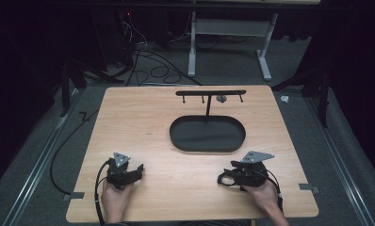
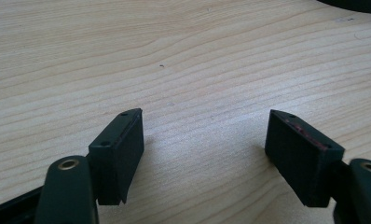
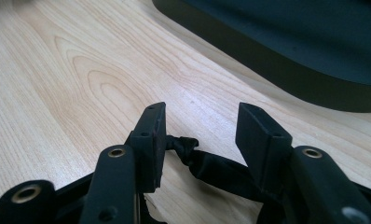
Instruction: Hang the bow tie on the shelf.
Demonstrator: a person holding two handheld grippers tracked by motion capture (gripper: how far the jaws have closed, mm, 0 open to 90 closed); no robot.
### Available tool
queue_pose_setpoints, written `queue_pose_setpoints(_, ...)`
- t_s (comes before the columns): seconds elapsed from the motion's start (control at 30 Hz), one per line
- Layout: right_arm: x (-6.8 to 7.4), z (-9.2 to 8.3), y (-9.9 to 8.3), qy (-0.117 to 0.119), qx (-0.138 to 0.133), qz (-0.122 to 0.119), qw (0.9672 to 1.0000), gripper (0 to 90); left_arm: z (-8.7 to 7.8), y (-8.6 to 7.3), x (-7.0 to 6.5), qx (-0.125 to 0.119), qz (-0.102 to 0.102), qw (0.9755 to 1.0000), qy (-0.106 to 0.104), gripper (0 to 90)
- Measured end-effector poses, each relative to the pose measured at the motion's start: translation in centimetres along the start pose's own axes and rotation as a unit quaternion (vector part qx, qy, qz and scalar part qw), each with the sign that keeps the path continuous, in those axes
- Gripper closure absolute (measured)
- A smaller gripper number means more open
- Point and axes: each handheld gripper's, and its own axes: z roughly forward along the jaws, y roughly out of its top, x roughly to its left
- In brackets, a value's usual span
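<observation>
Nearest lay a knotted black fabric cord [image 3: 207, 164], soft and limp, between the spread jaws of the right claw [image 3: 202, 128] at five o'clock on the pale wood-grain surface [image 1: 143, 117]. To pinch it well, I judged, close squarely on the knot. At seven o'clock the left claw [image 2: 204, 135] stood spread and empty; a matte black oval tray [image 1: 207, 134] sat central.

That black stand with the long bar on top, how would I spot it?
Look at the far half of the wooden table. A flat black oval tray lies there, and the stand rises from its back edge. Unlike the tray, it's a thin post carrying a crossbar with small pegs hanging down.
</observation>
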Motion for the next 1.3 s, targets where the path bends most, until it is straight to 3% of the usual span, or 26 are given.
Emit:
queue_pose_setpoints(0.4, -0.2, 1.5, -0.3, 0.013, 0.035, -0.005, 0.9993, 62.5, 0.0, 0.0, 0.0, -0.002, -0.001, 1.0000, 0.000, 28.6)
queue_pose_setpoints(0.77, -0.4, 1.7, -0.3, 0.024, 0.039, -0.005, 0.9990, 66.2, 0.0, 0.0, 0.0, -0.001, -0.001, 1.0000, 0.000, 28.6)
queue_pose_setpoints(1.3, 0.2, 2.1, -0.5, 0.020, 0.055, -0.038, 0.9976, 80.1, 0.0, 0.0, 0.0, -0.002, -0.001, 1.0000, 0.000, 28.7)
